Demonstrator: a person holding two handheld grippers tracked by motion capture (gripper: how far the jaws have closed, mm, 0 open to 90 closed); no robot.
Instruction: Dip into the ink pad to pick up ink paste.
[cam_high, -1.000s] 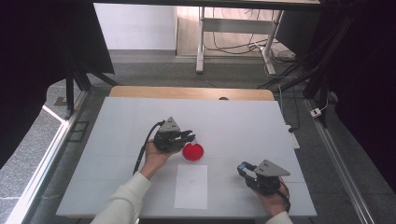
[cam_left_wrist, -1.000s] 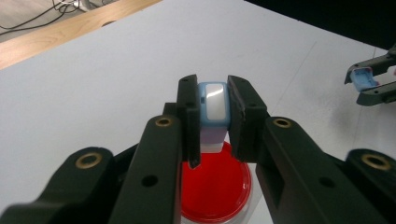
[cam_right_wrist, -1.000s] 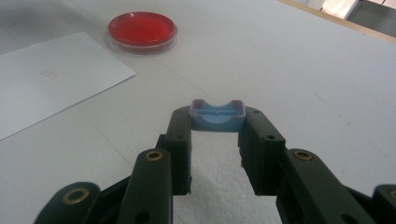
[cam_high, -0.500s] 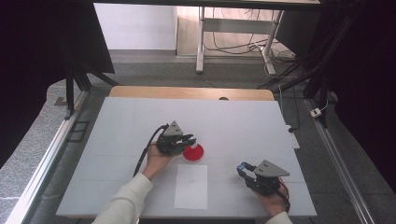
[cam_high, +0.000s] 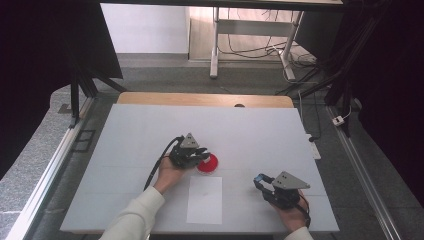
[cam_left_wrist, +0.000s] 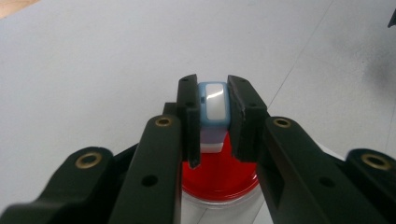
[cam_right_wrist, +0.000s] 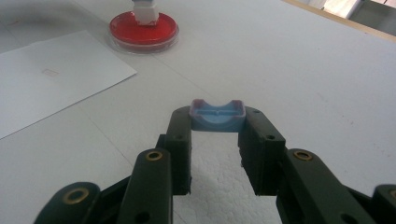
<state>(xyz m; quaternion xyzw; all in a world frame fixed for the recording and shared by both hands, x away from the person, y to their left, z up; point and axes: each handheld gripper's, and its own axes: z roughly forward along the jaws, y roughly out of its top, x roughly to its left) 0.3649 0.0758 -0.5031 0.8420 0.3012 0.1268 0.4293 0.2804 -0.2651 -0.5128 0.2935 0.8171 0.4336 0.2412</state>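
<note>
Your left gripper (cam_left_wrist: 212, 112) is clenched on a small white block with a light-blue casing (cam_left_wrist: 214, 105), held over the round red ink pad in its clear dish (cam_high: 207, 164) near the table's middle. Your right gripper (cam_right_wrist: 217, 122) grips a light-blue plastic cap (cam_right_wrist: 217, 115) at the near right, well apart from the white paper sheet (cam_high: 205, 199).

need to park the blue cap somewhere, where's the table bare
The far half of the white table, between the wooden edge strip and the round red dish, is bare. So is the left side, beyond the left gripper. It is crowded near the white paper sheet and the right gripper.
</note>
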